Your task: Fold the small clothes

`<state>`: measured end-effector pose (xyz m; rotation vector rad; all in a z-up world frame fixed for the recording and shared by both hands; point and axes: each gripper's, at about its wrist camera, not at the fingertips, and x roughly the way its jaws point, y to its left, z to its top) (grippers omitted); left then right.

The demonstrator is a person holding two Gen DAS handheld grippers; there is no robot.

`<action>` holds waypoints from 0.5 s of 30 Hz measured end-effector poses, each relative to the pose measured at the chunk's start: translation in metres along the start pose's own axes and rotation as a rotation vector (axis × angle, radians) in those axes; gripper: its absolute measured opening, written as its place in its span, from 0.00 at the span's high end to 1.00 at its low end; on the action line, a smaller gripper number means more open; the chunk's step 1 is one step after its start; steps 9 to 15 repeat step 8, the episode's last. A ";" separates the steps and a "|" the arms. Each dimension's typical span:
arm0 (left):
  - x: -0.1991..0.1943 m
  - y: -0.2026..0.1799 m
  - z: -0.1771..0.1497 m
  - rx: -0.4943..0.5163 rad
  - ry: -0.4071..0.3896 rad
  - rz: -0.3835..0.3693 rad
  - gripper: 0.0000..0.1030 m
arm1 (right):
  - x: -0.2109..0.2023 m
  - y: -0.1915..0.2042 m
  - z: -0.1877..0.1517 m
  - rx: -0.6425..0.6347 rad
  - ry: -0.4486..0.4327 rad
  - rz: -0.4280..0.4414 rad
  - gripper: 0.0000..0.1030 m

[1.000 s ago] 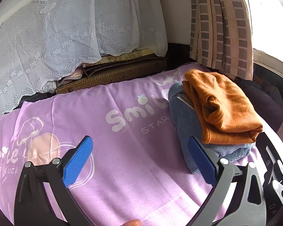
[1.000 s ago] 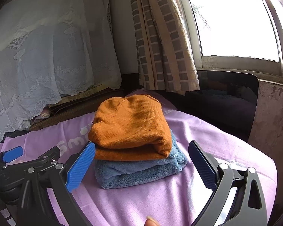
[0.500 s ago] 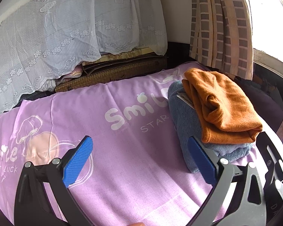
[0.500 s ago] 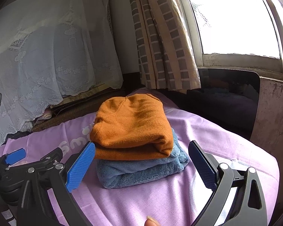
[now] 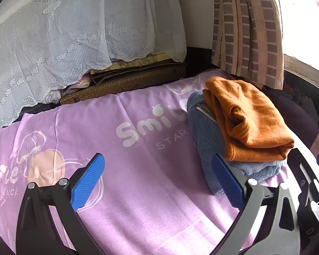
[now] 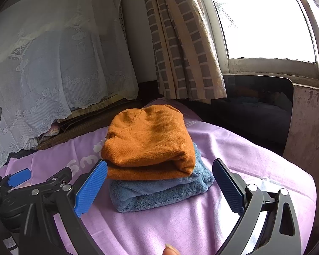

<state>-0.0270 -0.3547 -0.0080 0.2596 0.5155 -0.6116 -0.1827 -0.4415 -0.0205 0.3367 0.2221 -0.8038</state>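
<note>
A folded orange knit garment [image 6: 148,140] lies on top of a folded blue fleece garment [image 6: 159,191], stacked on the purple sheet [image 6: 233,201]. My right gripper [image 6: 159,187] is open just in front of the stack, holding nothing. In the left wrist view the same stack, orange garment [image 5: 248,123] over blue garment [image 5: 204,136], sits to the right. My left gripper [image 5: 157,178] is open above the bare sheet [image 5: 138,170], left of the stack, with its right finger close to the blue garment.
A lace-covered pile [image 5: 74,31] rises behind the sheet, with woven mats [image 5: 121,82] under it. A checked curtain [image 6: 180,42] and a window [image 6: 265,17] stand at the back right. A dark glossy panel [image 6: 255,110] borders the right side. A fingertip [image 6: 170,250] shows at the bottom.
Both grippers have drifted back slightly and stay open. The stack has not moved.
</note>
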 end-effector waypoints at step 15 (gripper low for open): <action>0.001 -0.001 0.000 -0.004 -0.001 0.001 0.05 | 0.000 0.000 0.000 0.002 0.002 0.002 0.03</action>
